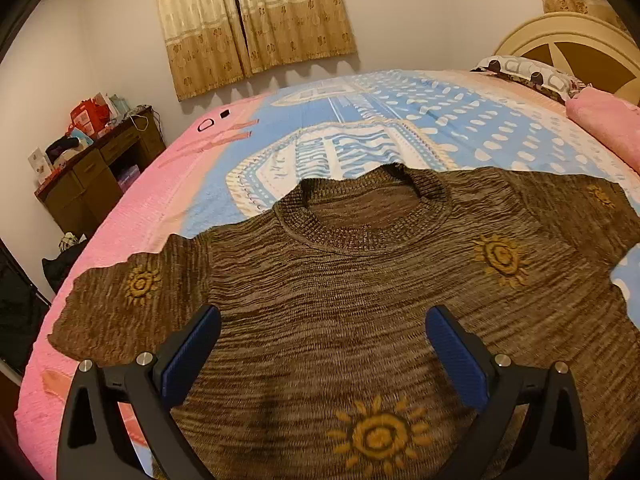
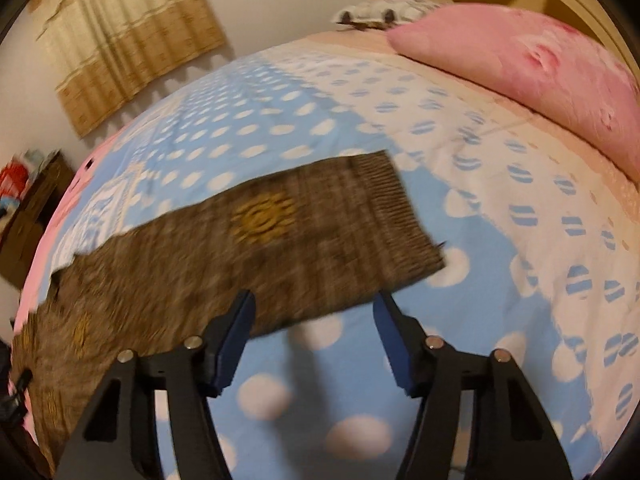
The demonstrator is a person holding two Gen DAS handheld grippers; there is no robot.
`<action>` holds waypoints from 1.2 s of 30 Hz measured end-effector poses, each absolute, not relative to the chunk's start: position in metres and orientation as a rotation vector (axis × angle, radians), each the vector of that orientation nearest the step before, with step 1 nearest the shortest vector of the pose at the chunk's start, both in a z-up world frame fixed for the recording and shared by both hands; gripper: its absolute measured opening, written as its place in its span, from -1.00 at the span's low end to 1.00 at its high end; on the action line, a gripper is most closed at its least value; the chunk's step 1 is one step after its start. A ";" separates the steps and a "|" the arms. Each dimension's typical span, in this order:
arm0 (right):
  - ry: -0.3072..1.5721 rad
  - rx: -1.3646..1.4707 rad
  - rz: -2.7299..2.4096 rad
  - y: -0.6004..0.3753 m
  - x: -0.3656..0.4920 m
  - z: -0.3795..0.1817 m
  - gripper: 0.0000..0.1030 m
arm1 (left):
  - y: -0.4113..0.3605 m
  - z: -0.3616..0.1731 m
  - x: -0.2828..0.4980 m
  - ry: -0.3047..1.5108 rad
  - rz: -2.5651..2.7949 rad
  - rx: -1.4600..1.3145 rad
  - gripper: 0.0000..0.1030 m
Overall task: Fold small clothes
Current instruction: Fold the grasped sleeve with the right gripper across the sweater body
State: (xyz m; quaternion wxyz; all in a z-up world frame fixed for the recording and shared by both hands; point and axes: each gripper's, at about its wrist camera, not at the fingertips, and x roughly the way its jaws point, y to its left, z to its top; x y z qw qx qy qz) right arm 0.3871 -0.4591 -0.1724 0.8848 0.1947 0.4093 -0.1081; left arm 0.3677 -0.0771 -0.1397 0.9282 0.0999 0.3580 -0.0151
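Note:
A small brown knitted sweater (image 1: 340, 288) with yellow sun motifs lies flat, front up, on the bed, collar (image 1: 360, 208) away from me, both sleeves spread out. My left gripper (image 1: 323, 322) is open and empty, hovering over the sweater's chest. In the right wrist view, the sweater's right sleeve (image 2: 304, 236) stretches to the right and ends in a ribbed cuff (image 2: 400, 216). My right gripper (image 2: 314, 304) is open and empty, just above the sleeve's near edge close to the cuff. That view is blurred.
The bed has a blue, white and pink dotted cover (image 1: 460, 120). A pink pillow (image 2: 520, 68) and a patterned pillow (image 1: 524, 72) lie by the headboard (image 1: 568, 40). A cluttered wooden desk (image 1: 96, 172) stands by the left wall under the curtains (image 1: 256, 20).

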 end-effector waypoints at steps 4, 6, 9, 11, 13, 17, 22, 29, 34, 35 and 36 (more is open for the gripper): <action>0.870 0.461 -0.279 -0.486 0.395 -0.181 0.12 | -0.074 -0.150 0.380 0.762 -0.028 0.195 0.98; 0.870 0.488 -0.285 -0.494 0.398 -0.185 0.00 | -0.073 -0.153 0.383 0.769 -0.028 0.183 0.98; 0.854 0.516 -0.301 -0.505 0.400 -0.189 -0.06 | -0.069 -0.157 0.385 0.777 -0.029 0.173 0.98; 0.843 0.548 -0.297 -0.510 0.404 -0.191 -0.07 | -0.066 -0.158 0.385 0.783 -0.033 0.159 0.98; 0.841 0.562 -0.297 -0.512 0.408 -0.191 -0.07 | -0.064 -0.159 0.386 0.787 -0.035 0.150 0.98; 0.835 0.580 -0.332 -0.517 0.405 -0.189 -0.20 | -0.063 -0.160 0.384 0.783 -0.047 0.138 0.98; 0.845 0.574 -0.369 -0.515 0.398 -0.189 -0.32 | -0.065 -0.160 0.382 0.776 -0.052 0.142 0.98; 0.867 0.526 -0.454 -0.510 0.403 -0.193 -0.20 | -0.066 -0.160 0.381 0.771 -0.057 0.138 0.98; 0.802 0.634 -0.367 -0.513 0.412 -0.197 -0.71 | -0.067 -0.158 0.379 0.757 -0.092 0.135 0.98; 0.791 0.675 -0.339 -0.516 0.413 -0.199 -0.72 | -0.068 -0.157 0.377 0.751 -0.103 0.140 0.98; 0.788 0.697 -0.333 -0.517 0.413 -0.200 -0.72 | -0.069 -0.155 0.375 0.743 -0.114 0.145 0.98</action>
